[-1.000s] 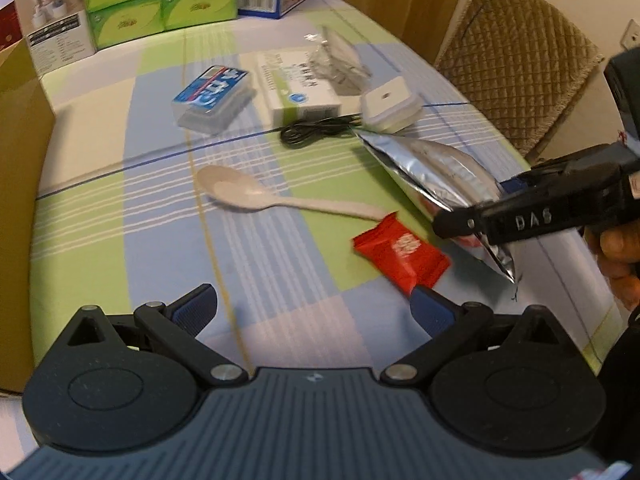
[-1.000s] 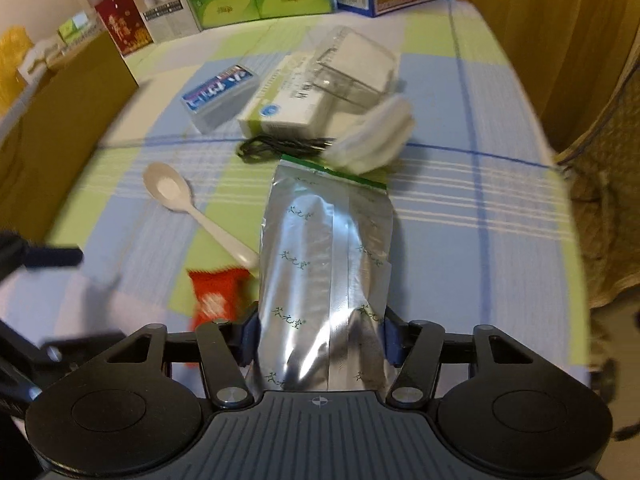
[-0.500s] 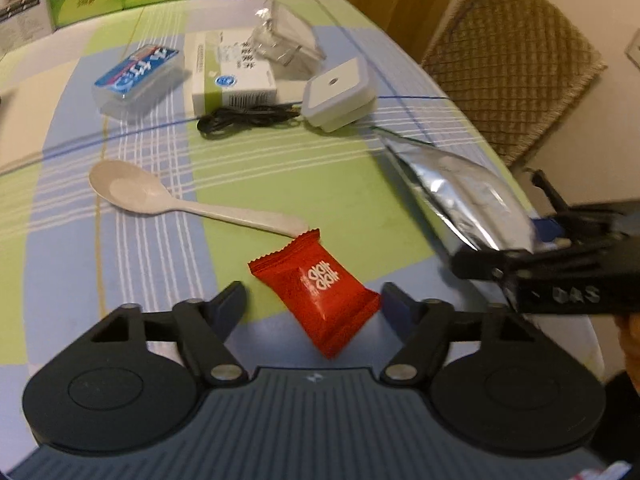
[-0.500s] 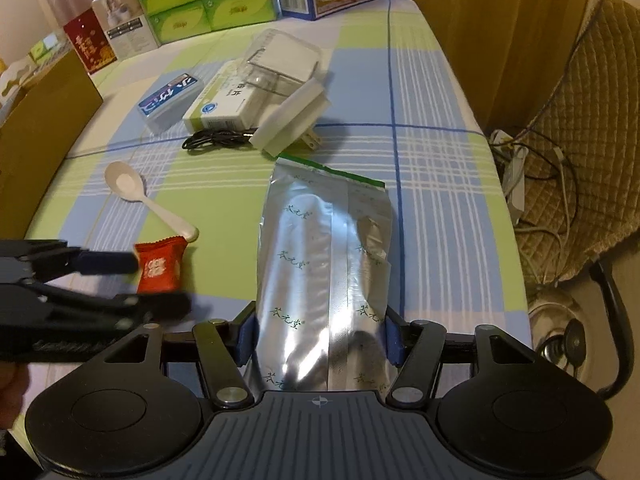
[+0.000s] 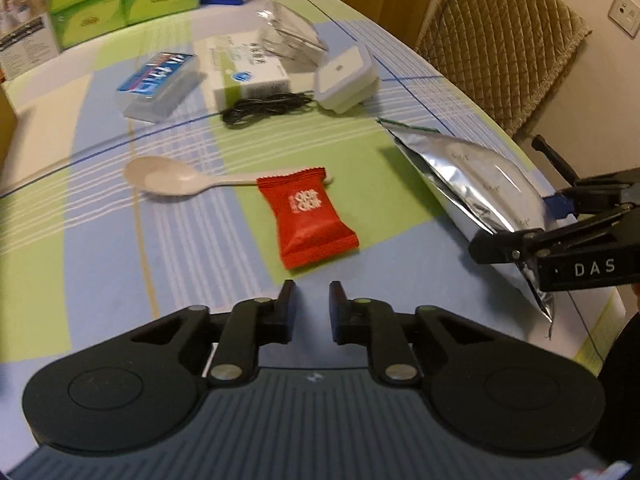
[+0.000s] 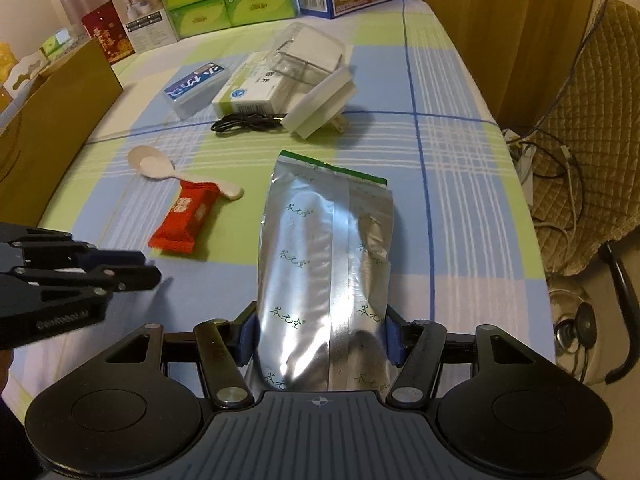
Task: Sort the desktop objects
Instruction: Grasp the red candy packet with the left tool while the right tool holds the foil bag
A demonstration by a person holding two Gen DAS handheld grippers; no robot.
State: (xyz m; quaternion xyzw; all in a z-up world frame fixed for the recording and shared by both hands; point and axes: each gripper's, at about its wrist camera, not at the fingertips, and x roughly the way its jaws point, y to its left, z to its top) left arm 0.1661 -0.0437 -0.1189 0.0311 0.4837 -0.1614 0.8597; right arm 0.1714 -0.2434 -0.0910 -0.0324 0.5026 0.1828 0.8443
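Sorting, mid-step: right gripper (image 6: 320, 340) pinching silver pouch (image 6: 326, 256) at lower centre; left gripper (image 5: 312, 306) nearly pressed together, empty, must spread for red packet (image 5: 306, 220).

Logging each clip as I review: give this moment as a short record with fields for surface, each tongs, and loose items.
surface: checked tablecloth
left tongs: nearly closed, empty, just short of the red snack packet
right tongs: clamped on the silver foil pouch
loose items: white spoon with its handle under the packet, black cable, white charger
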